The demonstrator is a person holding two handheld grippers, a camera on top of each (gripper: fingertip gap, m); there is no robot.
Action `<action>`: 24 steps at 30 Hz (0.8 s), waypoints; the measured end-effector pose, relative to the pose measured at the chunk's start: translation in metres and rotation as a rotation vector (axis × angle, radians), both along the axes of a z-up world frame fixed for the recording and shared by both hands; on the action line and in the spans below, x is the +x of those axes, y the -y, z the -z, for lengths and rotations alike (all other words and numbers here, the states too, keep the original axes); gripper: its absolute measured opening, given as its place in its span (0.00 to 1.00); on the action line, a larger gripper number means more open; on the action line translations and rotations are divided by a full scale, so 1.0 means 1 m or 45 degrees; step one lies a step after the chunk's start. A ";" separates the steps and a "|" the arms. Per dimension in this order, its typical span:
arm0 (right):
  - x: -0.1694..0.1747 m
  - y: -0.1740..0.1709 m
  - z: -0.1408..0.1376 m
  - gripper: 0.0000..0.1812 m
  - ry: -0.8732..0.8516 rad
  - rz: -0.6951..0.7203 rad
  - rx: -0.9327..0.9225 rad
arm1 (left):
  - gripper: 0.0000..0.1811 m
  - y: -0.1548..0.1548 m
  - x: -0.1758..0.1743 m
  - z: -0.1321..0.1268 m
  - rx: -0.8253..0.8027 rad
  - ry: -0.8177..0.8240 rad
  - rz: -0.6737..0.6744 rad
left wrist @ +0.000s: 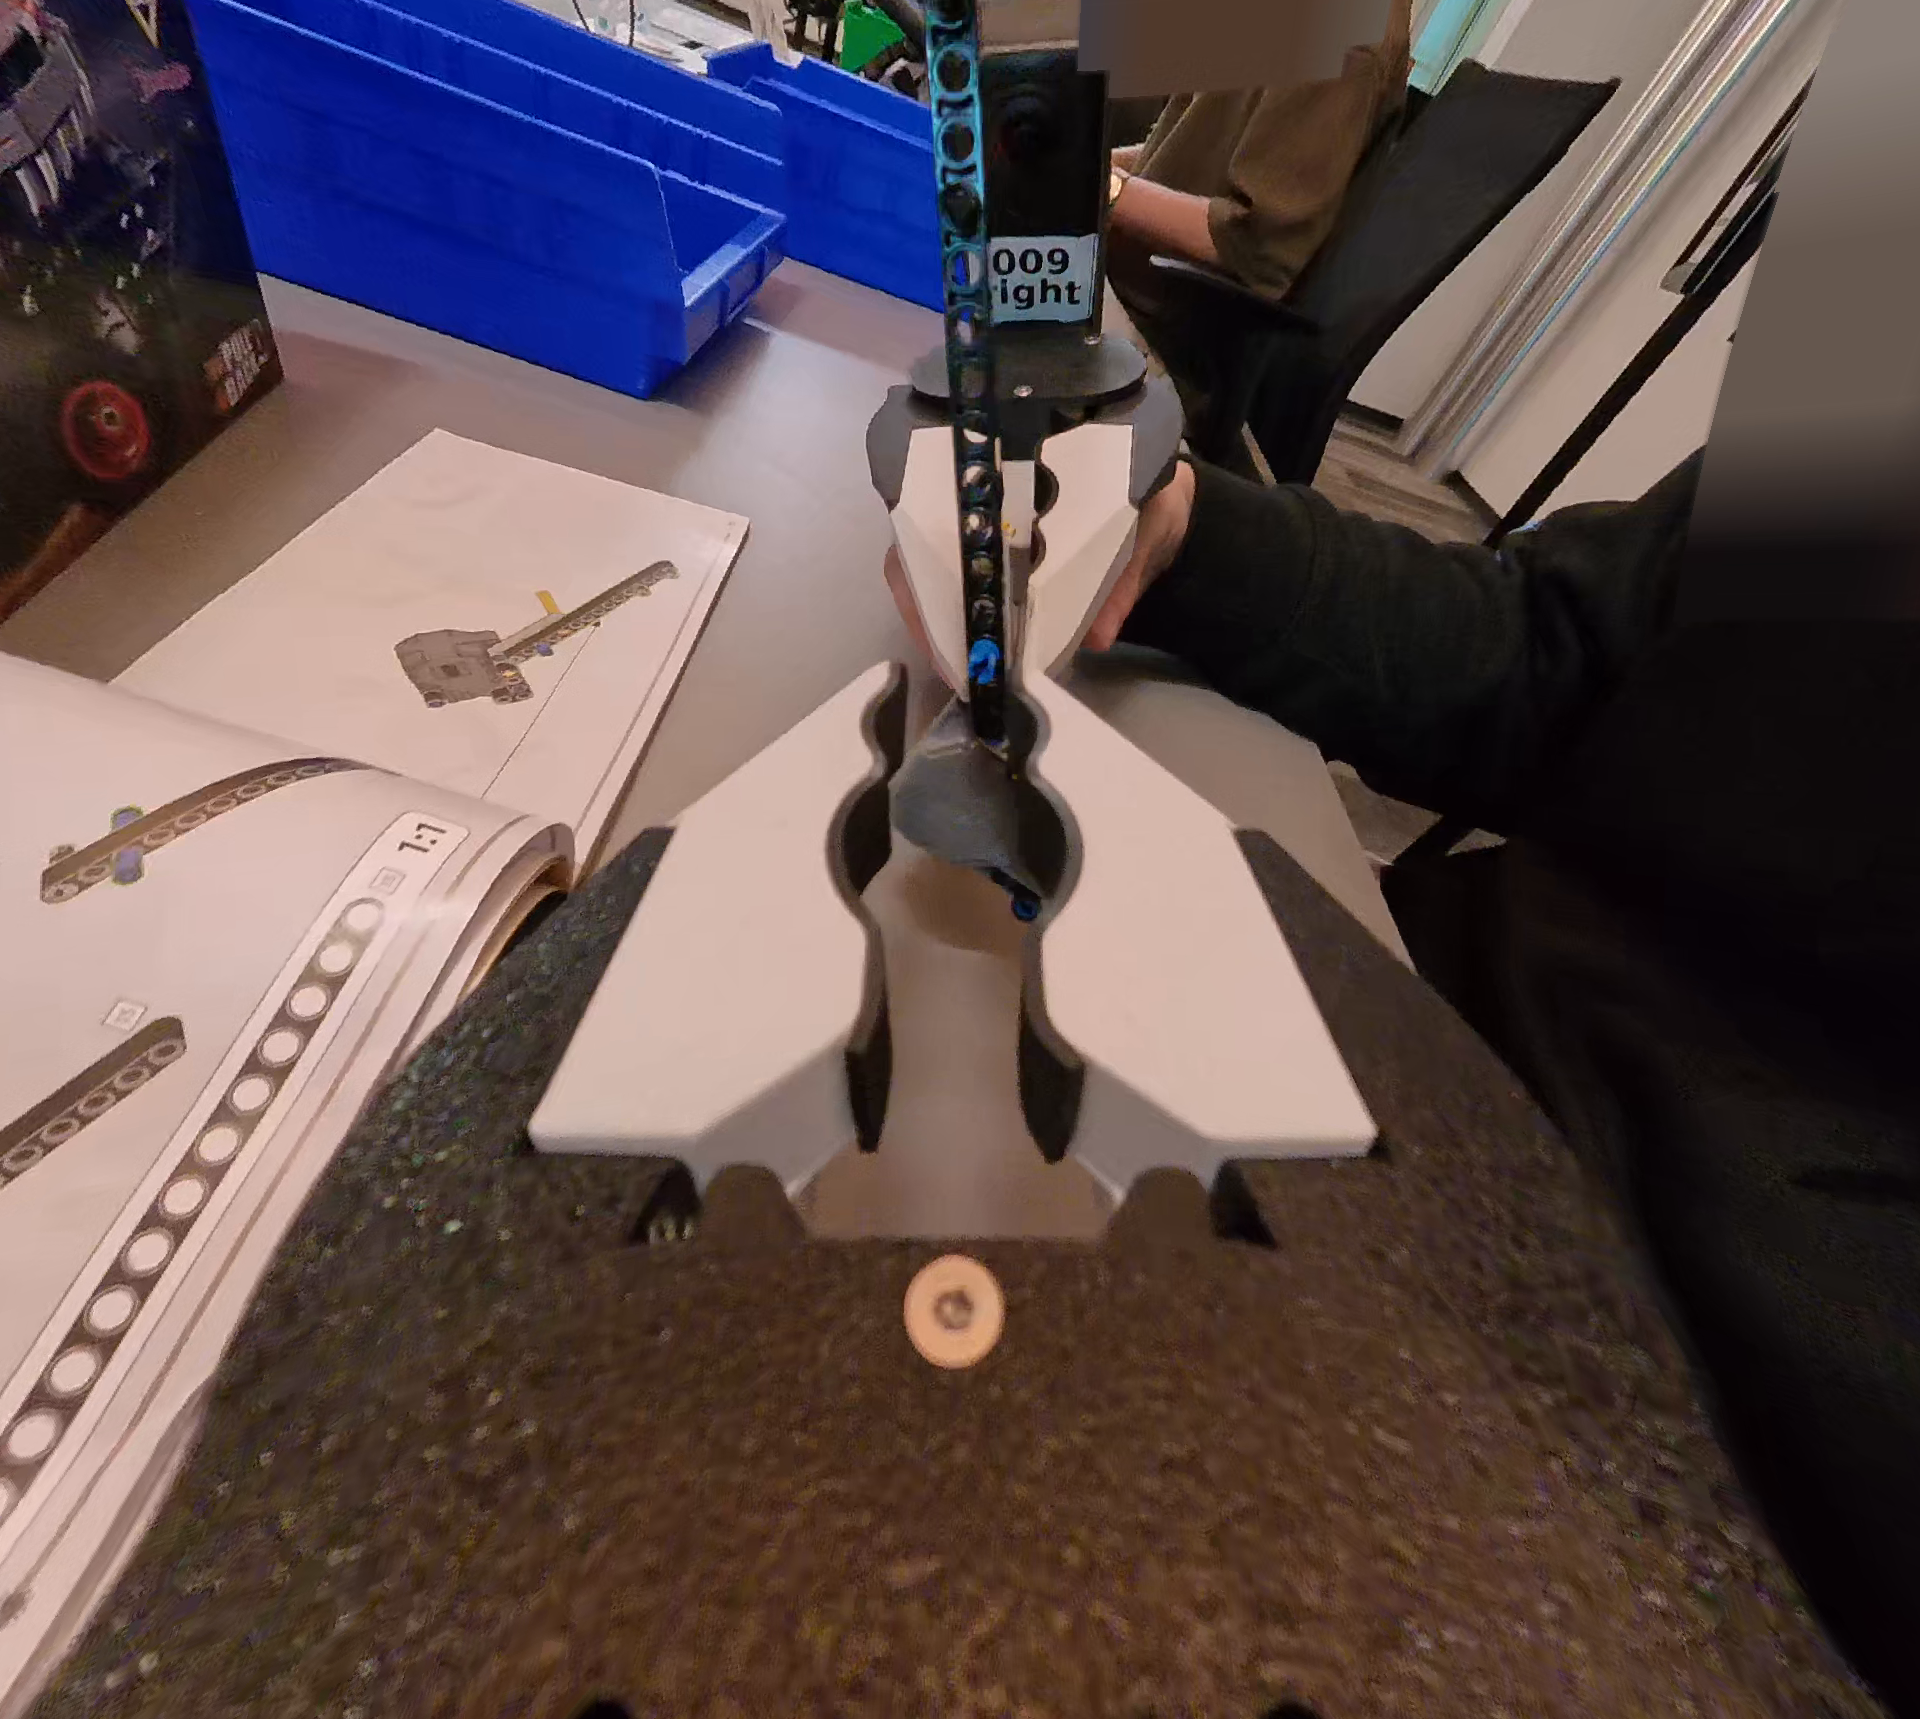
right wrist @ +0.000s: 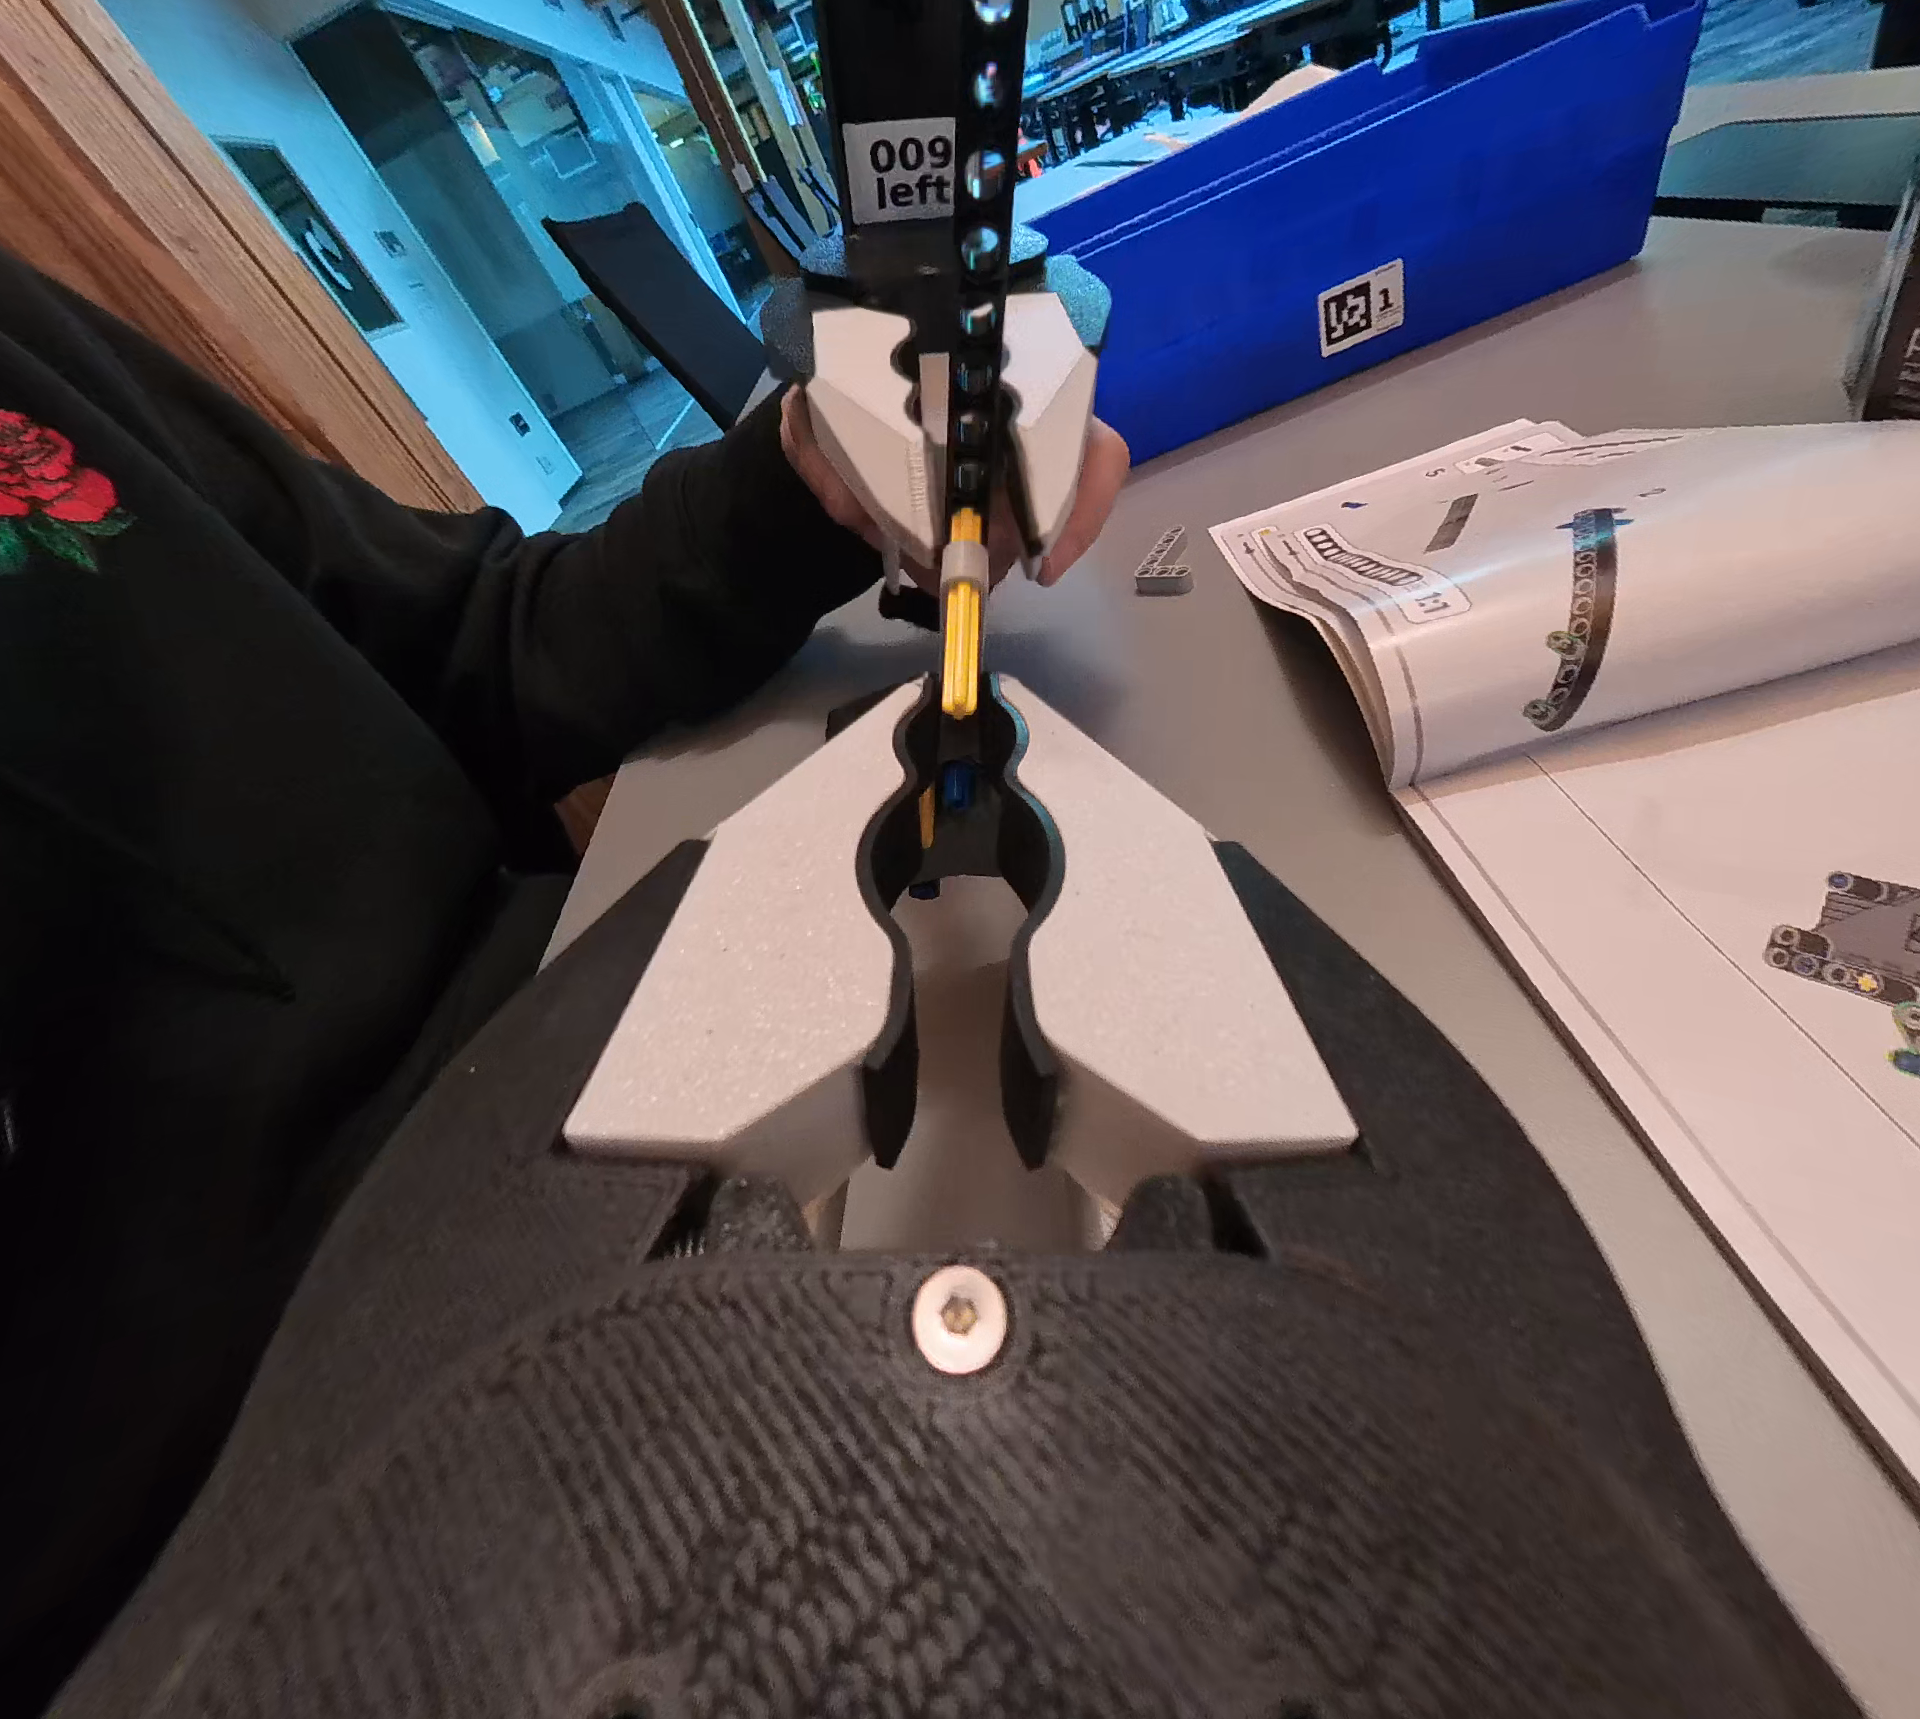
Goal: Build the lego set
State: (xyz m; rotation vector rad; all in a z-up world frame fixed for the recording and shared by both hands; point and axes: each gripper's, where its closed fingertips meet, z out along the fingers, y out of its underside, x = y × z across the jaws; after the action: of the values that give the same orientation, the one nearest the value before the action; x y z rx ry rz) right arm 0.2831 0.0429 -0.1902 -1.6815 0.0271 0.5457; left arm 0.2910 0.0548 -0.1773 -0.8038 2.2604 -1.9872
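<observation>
Holding the long black beam upright between my two grippers keeps its row of holes facing me and lets me work at its lower end, just beside the open instruction booklet; my left gripper is narrowed down on the dark grey block at the foot of the beam, clamping it so it cannot twist; my right gripper is nearly closed too, its tips around the foot of the beam and the yellow rod beside it, though I cannot tell which it truly pinches; both sit above the grey table, near the booklet; a small grey bent piece lies loose beside the booklet, and blue bins stand beyond it.
</observation>
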 end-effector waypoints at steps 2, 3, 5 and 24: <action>-0.001 0.000 0.000 0.03 0.000 -0.006 -0.002 | 0.10 0.002 -0.001 0.001 0.008 0.007 0.006; -0.001 0.000 0.000 0.03 -0.001 -0.014 0.001 | 0.10 0.004 -0.002 0.000 0.002 0.006 0.013; -0.003 0.000 0.000 0.03 -0.005 -0.023 0.001 | 0.10 0.006 -0.002 -0.001 -0.009 0.003 0.024; -0.007 -0.002 0.004 0.03 -0.031 -0.053 -0.037 | 0.03 0.013 -0.007 0.004 0.008 -0.029 0.060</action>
State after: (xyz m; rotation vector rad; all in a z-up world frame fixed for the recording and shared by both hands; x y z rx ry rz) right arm 0.2765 0.0450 -0.1939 -1.7067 0.0175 0.5994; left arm 0.2843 0.0419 -0.1818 -0.7835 2.3182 -1.9995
